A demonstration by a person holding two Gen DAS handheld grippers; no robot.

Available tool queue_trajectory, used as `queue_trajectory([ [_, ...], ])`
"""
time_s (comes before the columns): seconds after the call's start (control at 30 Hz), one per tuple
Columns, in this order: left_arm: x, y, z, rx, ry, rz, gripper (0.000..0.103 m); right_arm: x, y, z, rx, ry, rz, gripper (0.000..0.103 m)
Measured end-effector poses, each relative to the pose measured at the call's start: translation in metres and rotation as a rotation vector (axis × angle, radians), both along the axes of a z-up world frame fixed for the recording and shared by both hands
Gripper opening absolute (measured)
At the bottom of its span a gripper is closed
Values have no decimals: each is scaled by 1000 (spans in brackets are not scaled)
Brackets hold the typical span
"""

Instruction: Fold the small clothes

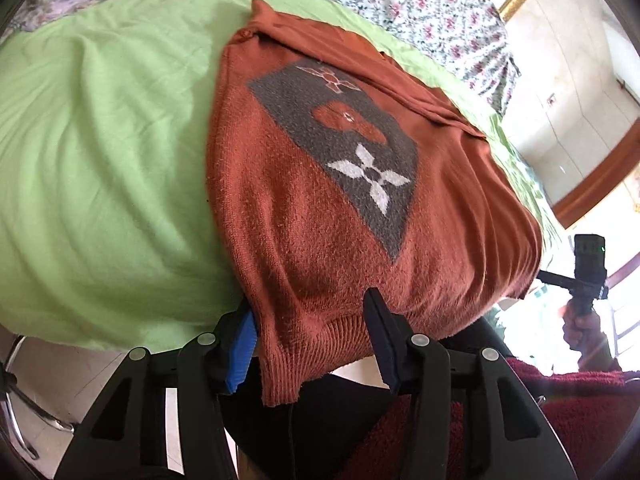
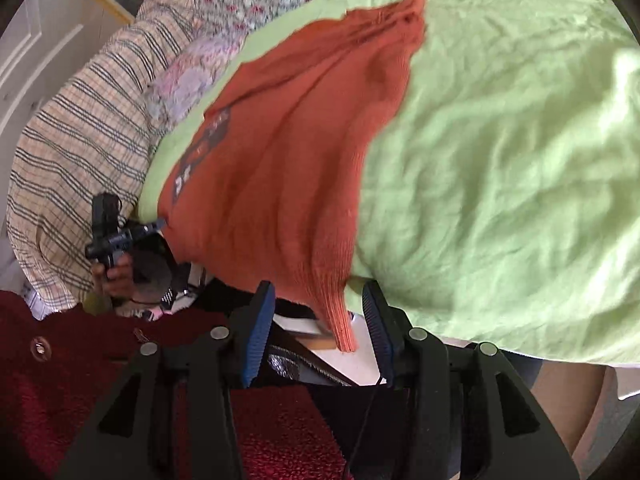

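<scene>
A small rust-orange knitted sweater (image 1: 320, 208) with a grey patch and a white flower motif lies on a light green sheet (image 1: 100, 168), its ribbed hem hanging over the near edge. My left gripper (image 1: 308, 320) is open, its fingers either side of the hem's left corner. In the right wrist view the sweater (image 2: 288, 168) lies the same way, with the other hem corner hanging down between the open fingers of my right gripper (image 2: 318, 312). Neither gripper pinches the cloth. The other gripper shows far off in each view, at the right (image 1: 588, 268) and at the left (image 2: 108, 228).
The green sheet (image 2: 500, 180) covers a bed. A floral cover (image 1: 420, 4) lies beyond it. A plaid pillow (image 2: 80, 136) lies to the left in the right wrist view. The person's dark red garment (image 2: 80, 380) fills the near foreground.
</scene>
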State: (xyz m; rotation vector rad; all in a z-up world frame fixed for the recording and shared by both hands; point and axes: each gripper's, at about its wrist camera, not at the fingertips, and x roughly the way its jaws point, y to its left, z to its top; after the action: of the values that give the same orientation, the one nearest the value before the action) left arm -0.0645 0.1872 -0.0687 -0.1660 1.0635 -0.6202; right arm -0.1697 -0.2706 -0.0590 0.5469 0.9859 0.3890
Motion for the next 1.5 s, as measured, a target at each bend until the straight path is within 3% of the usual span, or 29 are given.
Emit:
queue_trajectory([
  [0.1, 0, -6, -1, 26, 3, -37, 50, 10, 7, -5, 16, -9, 23, 48],
  [0.2, 2, -11, -4, 69, 9, -54, 35, 21, 22, -6, -13, -21, 69, 47],
  [0.23, 2, -12, -6, 85, 12, -57, 21, 20, 23, -6, -20, -23, 80, 39],
  [0.27, 2, -13, -7, 99, 13, -65, 10, 18, 25, -8, -26, -28, 89, 24],
  [0.33, -2, -15, -6, 121, -13, -71, 10, 15, 27, -8, -31, -37, 94, 12],
  [0.43, -9, -15, 0, 125, -54, -73, 6, 8, 24, -4, -2, -74, 92, 9],
  [0.6, -23, 5, 26, 9, -100, 12, 4, -7, 16, 16, 108, -160, 67, 8],
  [0.77, -27, 24, 72, -136, -218, 130, 4, -19, -5, 51, 247, -292, 1, 7],
  [1.0, -12, 31, 98, -210, -264, 201, 4, -12, -18, 63, 309, -333, -37, 7],
  [1.2, 35, 16, 118, -261, -320, 243, 3, 15, -29, 88, 288, -393, -73, 7],
  [1.5, 158, -17, 136, -222, -326, 336, 4, 125, -67, 108, 168, -408, -229, 7],
])
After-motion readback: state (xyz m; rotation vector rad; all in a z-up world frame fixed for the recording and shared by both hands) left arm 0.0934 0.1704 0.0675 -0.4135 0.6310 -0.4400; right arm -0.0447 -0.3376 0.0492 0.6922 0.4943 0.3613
